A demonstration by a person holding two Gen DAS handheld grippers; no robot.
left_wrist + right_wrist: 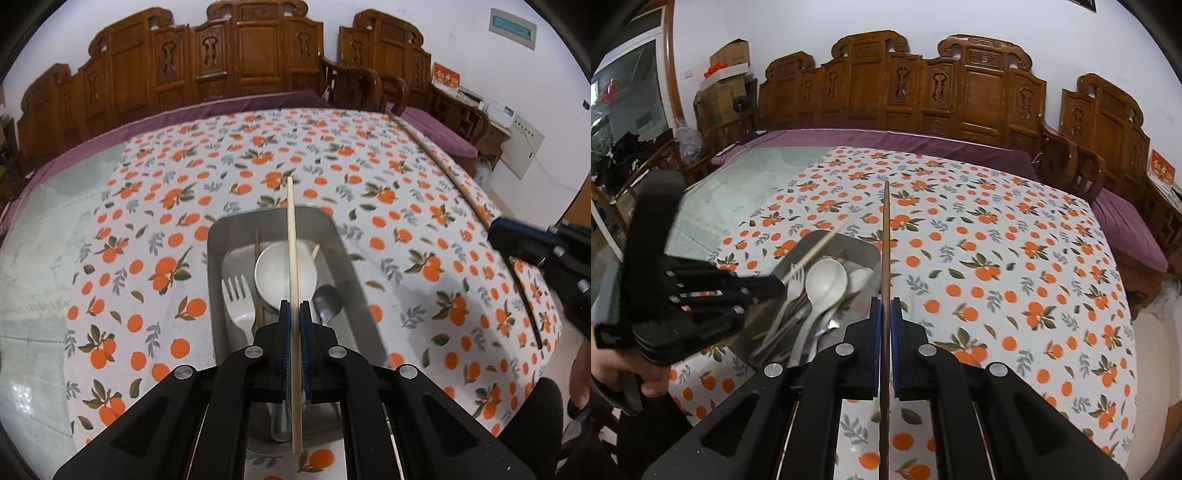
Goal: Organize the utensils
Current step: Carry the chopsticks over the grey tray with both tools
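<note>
My left gripper (295, 308) is shut on a light wooden chopstick (291, 240) and holds it above a metal tray (218, 236). The tray holds a white spoon (284, 273), a white fork (238, 299), a metal spoon (328, 301) and a dark chopstick (257, 247). My right gripper (886, 304) is shut on a dark brown chopstick (885, 243), to the right of the tray (864, 251). The left gripper (768, 286) with its light chopstick (816, 253) shows in the right wrist view. The right gripper (496, 229) shows at the right of the left wrist view.
The table has an orange-print cloth (997, 258) and bare glass (738, 177) at its left. A carved wooden bench with purple cushions (923, 140) runs along the far side. The table's right edge (443, 162) falls off toward the floor.
</note>
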